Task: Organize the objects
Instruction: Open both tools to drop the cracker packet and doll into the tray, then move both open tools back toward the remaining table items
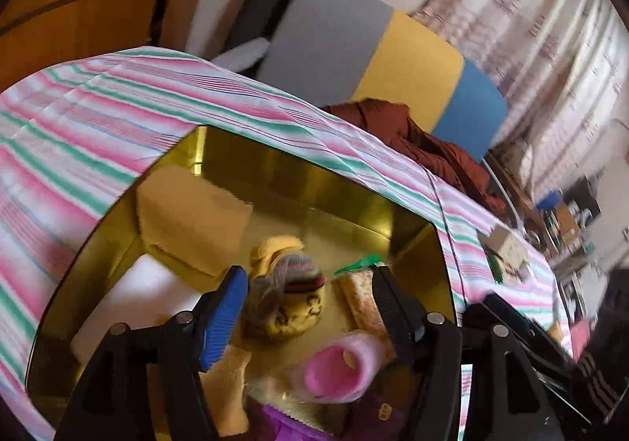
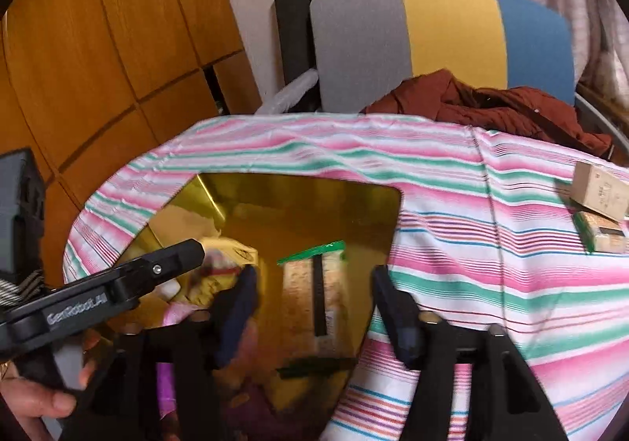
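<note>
1. Step in hand, judged: items are being dropped into the gold tin (image 1: 298, 181); a clean release and a straight lift-out are advised so nothing is snagged.
2. Left gripper (image 1: 310, 307): jaws are held apart, nothing clamped; the rolled sock bundle (image 1: 291, 295) is seen lying between and just beyond them in the tin.
3. Right gripper (image 2: 314, 307): jaws are set apart, empty; the green-edged packet (image 2: 314, 283) is seen between them, on the tin floor.

The left hand-held gripper (image 1: 310, 303) hangs with jaws apart over a gold tin (image 1: 314, 185) holding rolled socks (image 1: 291, 299), on the striped-cloth worktop (image 1: 98, 107).
</note>
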Demonstrator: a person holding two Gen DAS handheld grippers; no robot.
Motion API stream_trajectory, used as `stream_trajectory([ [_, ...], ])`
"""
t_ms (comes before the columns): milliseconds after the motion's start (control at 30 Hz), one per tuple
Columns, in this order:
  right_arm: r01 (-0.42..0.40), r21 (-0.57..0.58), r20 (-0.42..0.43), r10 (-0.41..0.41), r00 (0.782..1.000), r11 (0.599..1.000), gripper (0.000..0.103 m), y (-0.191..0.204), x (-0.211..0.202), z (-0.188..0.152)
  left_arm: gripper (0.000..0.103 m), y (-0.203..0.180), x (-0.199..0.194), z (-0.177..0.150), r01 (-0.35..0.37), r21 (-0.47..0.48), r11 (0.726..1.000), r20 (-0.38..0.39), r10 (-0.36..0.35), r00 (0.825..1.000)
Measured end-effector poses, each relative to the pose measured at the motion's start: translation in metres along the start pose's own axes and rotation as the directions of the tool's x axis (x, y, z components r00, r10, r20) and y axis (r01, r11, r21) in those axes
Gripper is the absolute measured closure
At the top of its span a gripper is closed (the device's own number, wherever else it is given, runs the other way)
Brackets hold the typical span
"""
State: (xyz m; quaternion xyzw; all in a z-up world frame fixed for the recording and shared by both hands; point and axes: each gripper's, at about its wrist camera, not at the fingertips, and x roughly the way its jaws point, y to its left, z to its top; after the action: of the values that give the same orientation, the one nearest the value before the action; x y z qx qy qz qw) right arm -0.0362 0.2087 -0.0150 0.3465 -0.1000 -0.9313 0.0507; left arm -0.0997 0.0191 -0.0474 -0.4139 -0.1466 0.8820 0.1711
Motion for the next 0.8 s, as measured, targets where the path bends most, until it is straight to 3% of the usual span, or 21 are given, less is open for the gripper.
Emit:
stream_trajectory([
  [133,-0.004,0.045,0.049,0.002,0.999,0.999,0.033,-0.013,-0.029,-0.014,0.034,0.01,-0.02,-0.008,-0.009,-0.096,0.995,0.073,0.016,0.997],
  [267,0.021,0.097,0.074,-0.028,0.997,0.995,0.03,-0.034,-0.051,-0.029,0.031,-0.001,-0.038,-0.017,0.011,-0.086,0.996,0.128,0.0,0.992],
  [400,0.061,0.15,0.073,-0.073,0.995,0.987,0.028,-0.064,-0.066,-0.04,0.03,-0.032,-0.047,-0.029,0.06,-0.008,0.998,0.138,-0.058,0.989],
  [533,0.117,0.201,0.059,-0.131,0.99,0.973,0.027,-0.101,-0.079,-0.051,0.03,-0.074,-0.046,-0.04,0.122,0.115,0.986,0.099,-0.134,0.986],
  [667,0.188,0.217,0.047,-0.203,0.978,0.958,0.024,-0.139,-0.095,-0.061,0.03,-0.121,-0.043,-0.058,0.178,0.263,0.948,0.047,-0.197,0.979],
  [800,0.285,0.271,0.028,-0.303,0.952,0.92,0.022,-0.191,-0.116,-0.075,0.03,-0.161,-0.032,-0.08,0.236,0.351,0.906,-0.032,-0.24,0.97],
])
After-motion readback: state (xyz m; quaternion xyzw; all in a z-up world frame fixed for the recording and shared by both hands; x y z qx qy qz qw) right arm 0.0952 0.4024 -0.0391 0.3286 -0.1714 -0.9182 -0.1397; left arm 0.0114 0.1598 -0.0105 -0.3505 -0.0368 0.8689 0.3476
